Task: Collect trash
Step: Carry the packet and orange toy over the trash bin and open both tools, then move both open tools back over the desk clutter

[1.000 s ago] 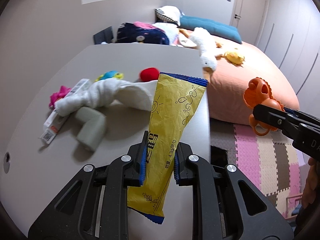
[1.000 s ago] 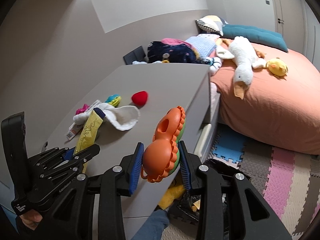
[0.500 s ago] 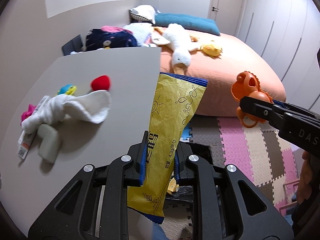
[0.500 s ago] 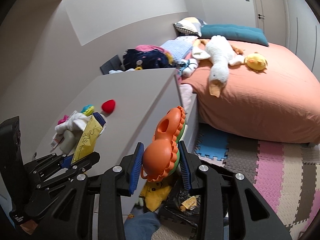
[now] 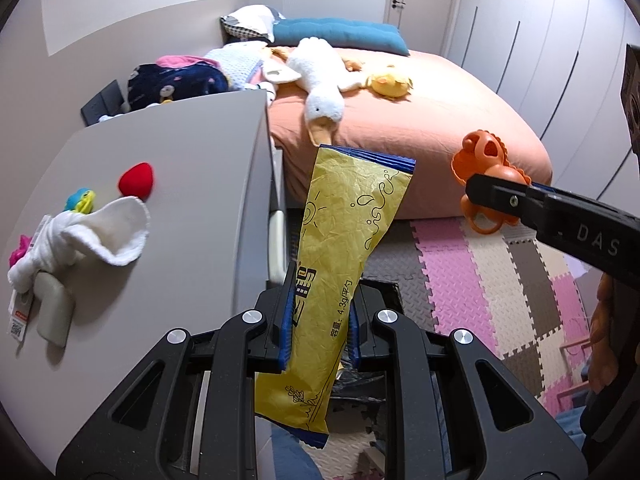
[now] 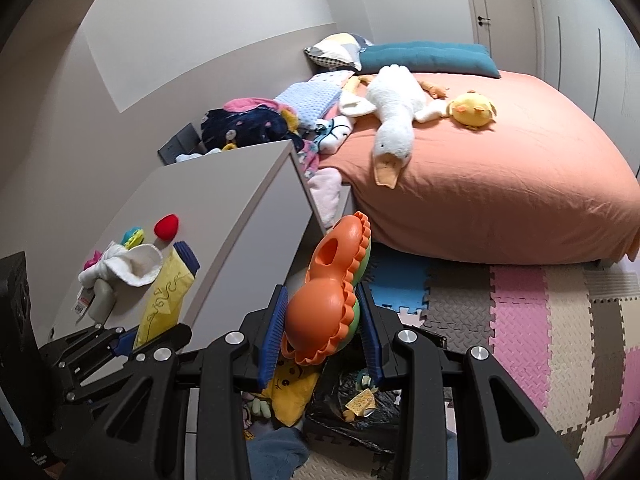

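Both grippers have swung right off the grey tabletop since a second ago and now hang past its edge, over the foam mat and a black trash bag on the floor. The left gripper is clamped on the yellow wrapper; the right gripper grips an orange toy. The bag holds scraps, including a yellowish bit.

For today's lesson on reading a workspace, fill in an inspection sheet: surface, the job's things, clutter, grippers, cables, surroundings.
Surface: grey cabinet top.
Job's things: yellow wrapper; orange plastic toy; black bag on floor below.
Clutter: white cloth, red plush, tagged grey item.
Grippers: left gripper shut on wrapper; right gripper shut on toy.
Cables: nothing seen.
Surroundings: bed, plush goose, foam mats.
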The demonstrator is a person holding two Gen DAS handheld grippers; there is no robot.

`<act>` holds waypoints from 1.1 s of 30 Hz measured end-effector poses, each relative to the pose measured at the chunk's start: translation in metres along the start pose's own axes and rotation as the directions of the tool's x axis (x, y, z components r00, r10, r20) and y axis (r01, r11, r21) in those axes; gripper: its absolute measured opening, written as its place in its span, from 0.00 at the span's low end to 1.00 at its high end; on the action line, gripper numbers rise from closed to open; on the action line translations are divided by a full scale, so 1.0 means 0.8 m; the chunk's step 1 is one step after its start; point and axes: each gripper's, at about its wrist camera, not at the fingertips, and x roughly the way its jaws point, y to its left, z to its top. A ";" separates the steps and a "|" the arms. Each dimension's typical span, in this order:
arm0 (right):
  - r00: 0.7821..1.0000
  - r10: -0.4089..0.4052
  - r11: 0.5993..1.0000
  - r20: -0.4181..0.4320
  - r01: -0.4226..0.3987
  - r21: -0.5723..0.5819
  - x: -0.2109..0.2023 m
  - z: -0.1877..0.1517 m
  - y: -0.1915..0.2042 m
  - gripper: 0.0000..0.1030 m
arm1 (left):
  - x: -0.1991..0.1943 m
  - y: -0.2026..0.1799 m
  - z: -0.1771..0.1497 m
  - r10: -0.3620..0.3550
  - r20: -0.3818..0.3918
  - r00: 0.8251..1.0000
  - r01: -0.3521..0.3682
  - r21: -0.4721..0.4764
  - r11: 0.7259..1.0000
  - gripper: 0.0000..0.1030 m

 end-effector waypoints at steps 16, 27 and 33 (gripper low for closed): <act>0.996 -0.090 0.996 0.003 0.090 0.025 0.006 0.014 -0.029 0.69 | 0.037 -0.032 -0.012 -0.058 -0.122 0.991 0.068 0.079 0.995 0.71; 0.990 -0.141 0.989 0.028 0.140 0.040 0.008 0.018 -0.032 0.76 | 0.018 -0.002 -0.012 0.028 -0.063 0.998 -0.026 0.038 0.999 0.94; 0.994 -0.112 0.993 0.021 0.111 0.034 0.015 0.018 -0.018 0.80 | 0.013 0.017 -0.017 0.051 -0.062 0.997 -0.051 0.012 0.999 0.94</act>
